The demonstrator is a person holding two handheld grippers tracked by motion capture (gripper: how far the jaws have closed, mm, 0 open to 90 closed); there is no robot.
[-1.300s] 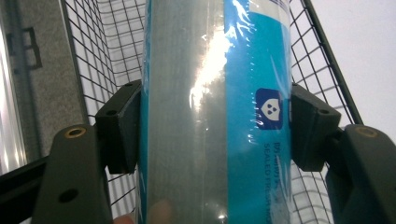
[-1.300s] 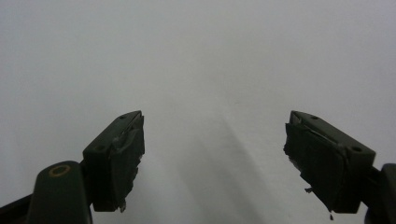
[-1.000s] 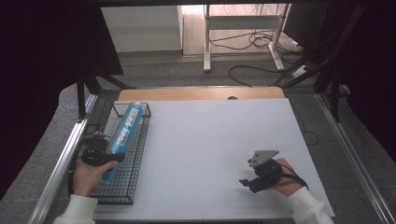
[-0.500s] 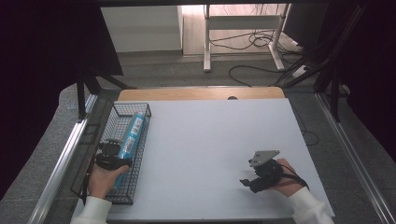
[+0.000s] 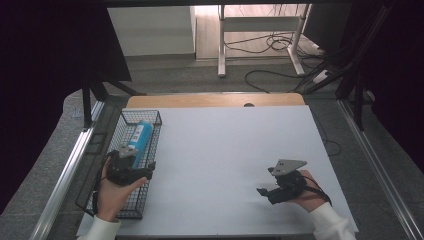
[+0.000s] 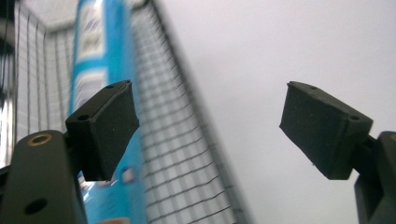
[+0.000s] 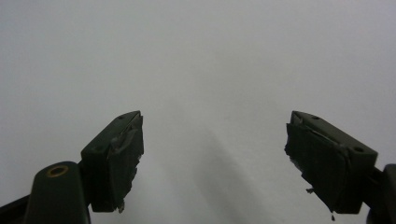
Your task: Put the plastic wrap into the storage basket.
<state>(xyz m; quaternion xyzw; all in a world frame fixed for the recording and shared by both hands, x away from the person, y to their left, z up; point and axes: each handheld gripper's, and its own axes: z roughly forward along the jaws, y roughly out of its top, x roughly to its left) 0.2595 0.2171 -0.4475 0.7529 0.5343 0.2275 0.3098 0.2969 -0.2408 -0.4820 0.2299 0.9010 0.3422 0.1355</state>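
Note:
A blue tube (image 5: 140, 136) (image 6: 95, 56) lies lengthwise in the black wire basket (image 5: 141, 113) at the table's left edge. My left gripper (image 5: 134, 162) (image 6: 210, 126) hovers over the basket's near half, just short of the tube's near end. Its jaws have just been opening and now stand wide, with nothing between them. Behind them run the basket's wire wall (image 6: 177, 140) and the white table. My right gripper (image 5: 265, 192) (image 7: 212, 154) rests low over the table's near right part, open and holding nothing.
The white tabletop (image 5: 225, 150) (image 7: 187, 56) spreads between the two hands. A wooden strip (image 5: 215, 100) runs along its far edge. Metal rails (image 5: 70, 165) flank the table. Cables and a desk frame (image 5: 260, 30) sit on the floor beyond.
The left gripper let go of the blue tube, which now lies flat in the basket. Its jaws opened and the hand drew back toward the near side. The right hand stayed still.

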